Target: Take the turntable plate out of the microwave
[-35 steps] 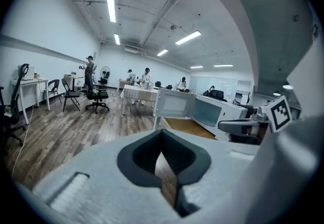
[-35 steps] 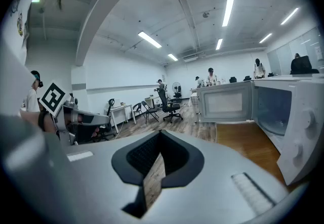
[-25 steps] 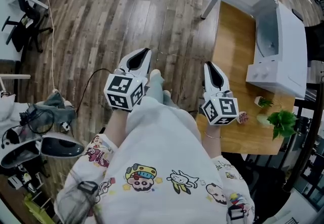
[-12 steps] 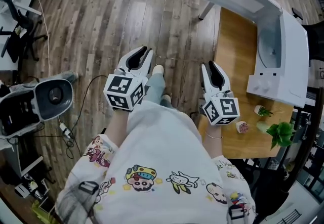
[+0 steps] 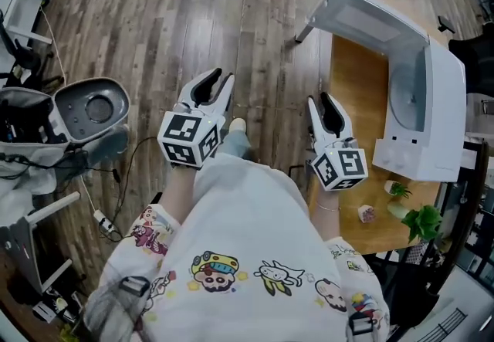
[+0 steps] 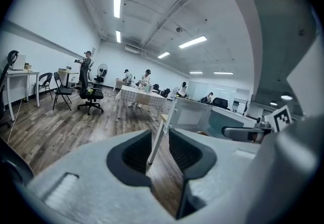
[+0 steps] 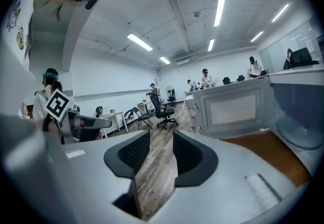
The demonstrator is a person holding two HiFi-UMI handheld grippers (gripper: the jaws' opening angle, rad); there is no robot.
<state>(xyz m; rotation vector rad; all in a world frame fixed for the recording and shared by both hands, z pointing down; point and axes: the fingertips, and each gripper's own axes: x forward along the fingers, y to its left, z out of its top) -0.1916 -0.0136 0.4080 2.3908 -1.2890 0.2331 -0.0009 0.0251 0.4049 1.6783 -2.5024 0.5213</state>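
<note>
Turntable plate (image 5: 407,101) in microwave (image 5: 446,93); left gripper (image 5: 216,79), right gripper (image 5: 326,101) (both empty, jaws opening) point forward.

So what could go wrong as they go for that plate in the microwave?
The open door juts past the table; the right gripper, empty with jaws opening, might bump it. The turntable plate lies inside the cavity and may slip from narrow jaws. A floor cable nearby could trip them.

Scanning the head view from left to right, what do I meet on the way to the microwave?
Grey round-topped machine → left tool → right tool → microwave, standing open. The jaws of both tools are opening, with nothing between them.
</note>
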